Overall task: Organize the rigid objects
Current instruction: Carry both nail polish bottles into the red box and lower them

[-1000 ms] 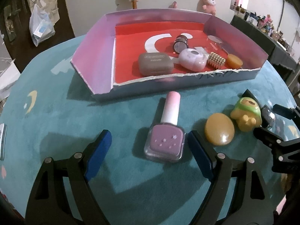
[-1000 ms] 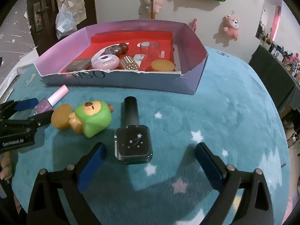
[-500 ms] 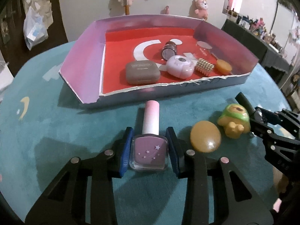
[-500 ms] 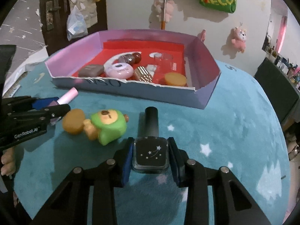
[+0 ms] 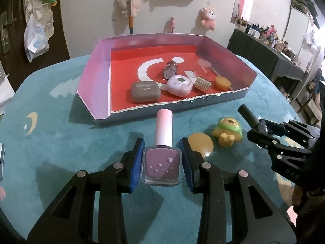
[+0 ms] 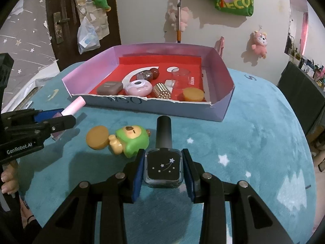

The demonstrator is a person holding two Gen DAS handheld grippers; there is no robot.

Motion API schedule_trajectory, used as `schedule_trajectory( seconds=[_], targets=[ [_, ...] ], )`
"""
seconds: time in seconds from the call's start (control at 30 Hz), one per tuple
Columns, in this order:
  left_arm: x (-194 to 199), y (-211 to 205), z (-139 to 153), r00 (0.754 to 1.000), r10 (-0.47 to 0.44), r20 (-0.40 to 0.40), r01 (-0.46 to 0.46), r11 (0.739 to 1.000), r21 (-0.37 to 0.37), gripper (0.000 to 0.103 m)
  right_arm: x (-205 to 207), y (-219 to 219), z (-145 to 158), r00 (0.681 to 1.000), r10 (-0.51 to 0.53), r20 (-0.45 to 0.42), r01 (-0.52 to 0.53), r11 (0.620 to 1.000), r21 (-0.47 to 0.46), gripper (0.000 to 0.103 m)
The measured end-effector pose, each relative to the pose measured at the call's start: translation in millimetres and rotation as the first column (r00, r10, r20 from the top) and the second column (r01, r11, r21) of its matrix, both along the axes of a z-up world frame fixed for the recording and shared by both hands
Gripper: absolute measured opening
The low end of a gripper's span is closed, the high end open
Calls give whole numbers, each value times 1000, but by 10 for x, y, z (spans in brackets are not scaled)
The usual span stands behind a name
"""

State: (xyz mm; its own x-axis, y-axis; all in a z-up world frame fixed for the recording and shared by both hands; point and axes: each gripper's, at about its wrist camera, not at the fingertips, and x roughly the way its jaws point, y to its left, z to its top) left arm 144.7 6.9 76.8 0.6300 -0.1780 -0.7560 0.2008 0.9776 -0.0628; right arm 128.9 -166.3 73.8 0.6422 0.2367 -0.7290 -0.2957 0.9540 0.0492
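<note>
Left wrist: teal star-patterned rug

White wall (plush toys pinned up), dark door — teal starry carpet.

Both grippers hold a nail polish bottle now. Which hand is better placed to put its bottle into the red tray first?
Probably left. The left gripper, shut on the purple bottle, faces bare red floor in the tray; the right gripper, holding the black bottle, faces the crowded end.
</note>
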Motion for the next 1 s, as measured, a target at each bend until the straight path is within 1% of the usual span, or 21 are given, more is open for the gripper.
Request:
schedule_trajectory(
  seconds=[0.1,0.2,0.3,0.4,0.47,0.53,0.6,0.77,0.9,1.0],
  targets=[
    [-18,-1,32,1000,-3,2,3,1000,-9,34,-13,4,32,1000,3,8,-3,1000,7,38],
    [-10,-21,131,1000,-15,6,15,1000,-25,34,-15,2,133,1000,10,19,-11,1000,26,37],
    [108,-24,316,999,-38,16,39,998,-53,34,106,5,366,999,31,26,-32,997,71,37],
    [365,-8,486,999,-38,22,39,997,-63,34,278,44,594,998,47,47,-51,994,92,37],
    [525,-11,540,999,-39,16,40,998,-58,34,486,86,756,997,59,51,-64,991,118,37],
    [732,-15,564,999,-43,1,43,997,-57,34,648,135,836,997,64,50,-70,988,136,37],
    [952,-32,549,999,-46,-26,45,998,-52,34,907,201,889,997,63,35,-68,986,150,37],
    [1429,-82,399,993,-51,-102,47,998,-45,34,1433,353,826,999,53,-6,-52,991,125,37],
    [1741,-100,242,987,-31,-159,27,999,-22,34,1920,401,659,996,29,-83,-19,993,116,38],
    [1899,-120,142,983,-17,-184,18,1000,3,34,2152,407,516,991,16,-135,-2,994,106,37]
  ],
)
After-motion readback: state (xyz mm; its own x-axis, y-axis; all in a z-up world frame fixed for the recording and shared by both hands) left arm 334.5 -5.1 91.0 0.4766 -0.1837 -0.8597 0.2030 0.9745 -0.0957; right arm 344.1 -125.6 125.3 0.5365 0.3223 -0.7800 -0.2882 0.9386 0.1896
